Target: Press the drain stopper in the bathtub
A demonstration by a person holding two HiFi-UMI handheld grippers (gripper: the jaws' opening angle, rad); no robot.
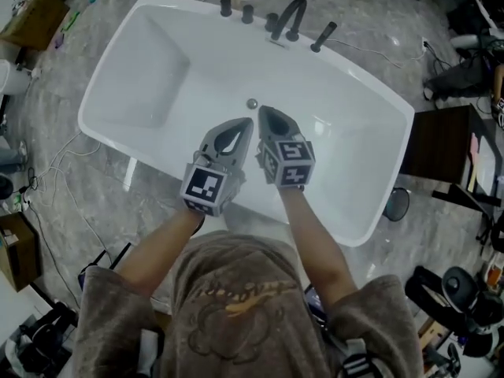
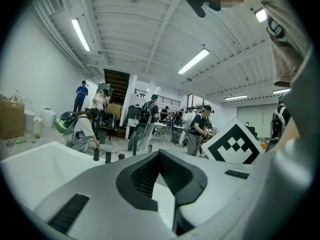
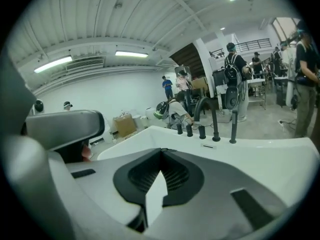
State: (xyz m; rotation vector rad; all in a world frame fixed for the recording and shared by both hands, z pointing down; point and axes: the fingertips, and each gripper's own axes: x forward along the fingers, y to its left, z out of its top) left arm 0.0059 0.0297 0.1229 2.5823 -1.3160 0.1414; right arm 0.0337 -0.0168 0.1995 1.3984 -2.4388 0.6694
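Note:
The small round metal drain stopper [image 1: 252, 103] sits in the floor of the white bathtub [image 1: 150, 77], near its middle. Both grippers hang over the tub just on the near side of the stopper, side by side with their tips pointing at it. My left gripper [image 1: 248, 124] is shut with nothing in it, its tip a little short of the stopper. My right gripper [image 1: 263, 111] is also shut and empty, and its tip is closest to the stopper. In the left gripper view the jaws [image 2: 160, 153] meet at the tip; in the right gripper view the jaws [image 3: 161, 150] do the same.
A black faucet [image 1: 287, 18], two knobs [image 1: 236, 10] and a hand-shower handle [image 1: 323, 36] stand on the tub's far rim. A dark side table [image 1: 445, 152] stands at the right, a cardboard box [image 1: 31, 18] at the far left. Cables lie on the floor. People [image 2: 145, 119] stand behind.

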